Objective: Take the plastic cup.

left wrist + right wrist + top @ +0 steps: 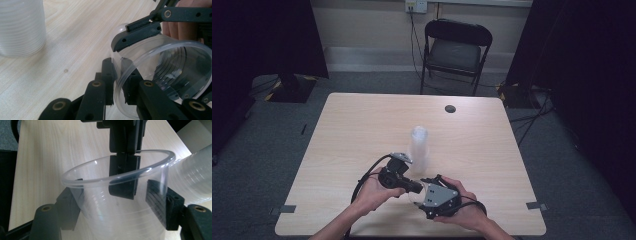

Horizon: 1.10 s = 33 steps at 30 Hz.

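Jaws of the left gripper [115,82] stand close together, pinching the rim of a clear plastic cup [160,72]: one jaw lies against the outside of the wall, the other reaches just inside the mouth. In the right gripper view this same pair comes down from the top edge and clamps the far rim of the cup [117,202].

Jaws of the right gripper [117,207] stand wider, one on each side of the cup's body below the rim. Both pads lie against the wall, or very nearly so; through the plastic the contact is hard to judge, though the cup seems held there. In the left gripper view one of these jaws lies across the upper wall of the cup, with the person's fingers behind it.

From the high view, the left gripper [414,187] and the right gripper [426,189] meet near the front edge of the tabletop [362,125], each in one hand, and the cup between them is barely visible there. The cup is tipped on its side, its mouth turned toward the left gripper.

Just beyond the grippers, a stack of clear cups [418,145] stands upright in the middle of the tabletop. A black folding chair [455,50] stands behind the far edge.
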Motion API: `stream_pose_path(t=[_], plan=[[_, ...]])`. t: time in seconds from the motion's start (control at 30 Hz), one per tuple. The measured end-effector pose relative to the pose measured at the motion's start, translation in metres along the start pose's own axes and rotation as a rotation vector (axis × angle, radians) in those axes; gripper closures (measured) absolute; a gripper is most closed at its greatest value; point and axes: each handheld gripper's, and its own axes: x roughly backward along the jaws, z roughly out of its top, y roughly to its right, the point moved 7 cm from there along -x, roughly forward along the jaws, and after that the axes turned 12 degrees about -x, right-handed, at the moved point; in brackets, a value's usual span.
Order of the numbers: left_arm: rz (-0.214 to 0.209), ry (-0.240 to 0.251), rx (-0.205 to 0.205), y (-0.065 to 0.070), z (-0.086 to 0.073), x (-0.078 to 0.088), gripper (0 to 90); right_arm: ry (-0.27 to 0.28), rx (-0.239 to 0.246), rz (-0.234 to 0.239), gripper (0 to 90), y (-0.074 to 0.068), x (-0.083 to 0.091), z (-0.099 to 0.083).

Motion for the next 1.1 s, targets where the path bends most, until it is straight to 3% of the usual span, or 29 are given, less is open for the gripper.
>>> stream_pose_path(t=[0.2,0.33,0.43,0.5,0.53,0.6,0.7,0.77,0.93,1.1], plan=[[0.003,0.014,-0.012,0.0010,-0.0017,-0.0008,79.3,0.002,-0.045,0.011,31.3,0.0019,0.0003,-0.0022],[0.018,0.014,0.006,-0.0007,-0.0030,-0.0005,82.9,0.004,-0.061,0.013,31.4,0.0020,0.0000,-0.0027],[0.015,0.021,0.023,-0.0008,-0.0015,0.0007,85.7,0.009,-0.055,0.008,31.2,0.0023,0.0002,-0.0022],[-0.025,0.043,0.022,0.0005,-0.0002,-0.0003,86.4,0.007,-0.053,0.005,30.2,0.0027,0.0005,-0.0015],[0.015,0.012,0.019,-0.0006,-0.0010,0.0006,86.5,0.007,-0.051,0.004,29.4,0.0028,0.0002,-0.0011],[-0.001,0.016,0.023,-0.0006,-0.0013,0.0000,86.7,0.005,-0.051,0.003,28.8,0.0028,-0.0002,-0.0007],[0.016,-0.007,0.031,-0.0016,-0.0025,-0.0004,86.9,0.000,-0.046,0.004,28.6,0.0020,-0.0014,-0.0011],[-0.002,-0.008,0.032,-0.0013,-0.0032,-0.0009,86.9,-0.003,-0.048,0.004,27.8,0.0012,-0.0025,-0.0016],[0.001,-0.009,0.032,-0.0018,-0.0032,-0.0018,86.9,-0.003,-0.045,0.001,27.3,0.0002,-0.0037,-0.0028],[0.015,0.019,0.025,-0.0020,-0.0007,-0.0010,85.4,0.010,-0.051,0.002,32.0,0.0017,-0.0013,-0.0029]])
